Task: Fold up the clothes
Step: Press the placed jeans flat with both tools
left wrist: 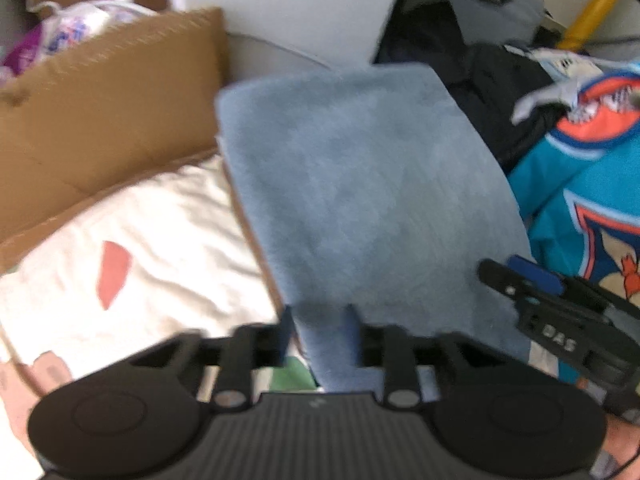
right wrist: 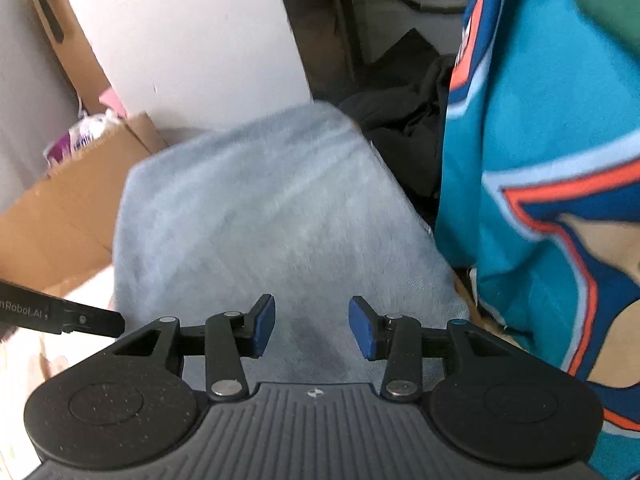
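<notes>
A folded blue towel (left wrist: 360, 184) is lying flat just ahead of both grippers, its near edge reaching in under their fingers. The left gripper (left wrist: 320, 332) is pointing steeply down at that edge with its fingers spread; the towel's near corner is sitting in the gap, but the picture is blurred and the pads do not appear to be pressing it. The right gripper (right wrist: 312, 328) is hovering over the same edge, its blue pads (right wrist: 362, 328) standing apart with only towel showing beneath them, nothing pinched.

Left of the left fingers, a cream cloth (left wrist: 132, 248) is lying in a cardboard box (left wrist: 100, 112). Right of the right fingers, a teal jersey (right wrist: 540, 200) is crowding close against the towel, with dark clothes (right wrist: 404, 136) beyond it.

The risks, as I judge them: either finger could be dragging the loose edge and undoing the fold, or the right fingers could be snagging the jersey and pulling it onto the towel.
</notes>
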`<state>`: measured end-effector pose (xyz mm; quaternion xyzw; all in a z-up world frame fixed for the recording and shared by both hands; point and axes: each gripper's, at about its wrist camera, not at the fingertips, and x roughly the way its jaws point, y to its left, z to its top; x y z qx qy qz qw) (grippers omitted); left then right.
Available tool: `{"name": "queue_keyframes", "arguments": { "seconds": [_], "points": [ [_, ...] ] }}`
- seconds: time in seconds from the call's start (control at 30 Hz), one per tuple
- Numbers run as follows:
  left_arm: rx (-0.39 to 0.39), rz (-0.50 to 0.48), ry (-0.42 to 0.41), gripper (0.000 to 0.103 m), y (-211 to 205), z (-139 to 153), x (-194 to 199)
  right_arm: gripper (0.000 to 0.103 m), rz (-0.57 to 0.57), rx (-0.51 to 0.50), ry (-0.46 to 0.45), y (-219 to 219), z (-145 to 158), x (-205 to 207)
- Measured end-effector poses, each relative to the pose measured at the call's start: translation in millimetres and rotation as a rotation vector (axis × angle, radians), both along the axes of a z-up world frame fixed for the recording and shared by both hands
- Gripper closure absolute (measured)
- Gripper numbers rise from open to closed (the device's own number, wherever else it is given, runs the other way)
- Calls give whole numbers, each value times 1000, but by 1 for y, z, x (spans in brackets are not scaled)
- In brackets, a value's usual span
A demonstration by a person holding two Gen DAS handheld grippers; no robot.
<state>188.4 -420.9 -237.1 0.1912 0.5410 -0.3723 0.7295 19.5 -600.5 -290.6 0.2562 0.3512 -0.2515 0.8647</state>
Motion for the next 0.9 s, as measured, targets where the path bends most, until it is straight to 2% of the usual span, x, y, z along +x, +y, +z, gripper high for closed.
{"name": "queue_keyframes", "arguments": {
  "seconds": [0.13, 0.3, 0.43, 0.53, 0.67, 0.9],
  "points": [
    [-57, 5, -26, 55, -5, 16, 8, 42, -8, 37, -24, -2, 17, 1],
    [-88, -47, -70, 56, -24, 18, 10, 39, -19, 22, -29, -1, 26, -2],
    [-117, -92, -92, 57, -48, 1, 10, 36, -29, -24, -38, -1, 24, -8],
    [-98, -112, -100, 64, -59, -21, 15, 36, -92, -12, -59, -4, 12, -22],
    [-105, -127, -138, 60, -65, -37, 24, 36, -119, -22, -46, -1, -5, -31],
    [-26, -141, -123, 55, -82, -41, 33, 36, -104, -27, -61, -3, -7, -30]
  ]
}}
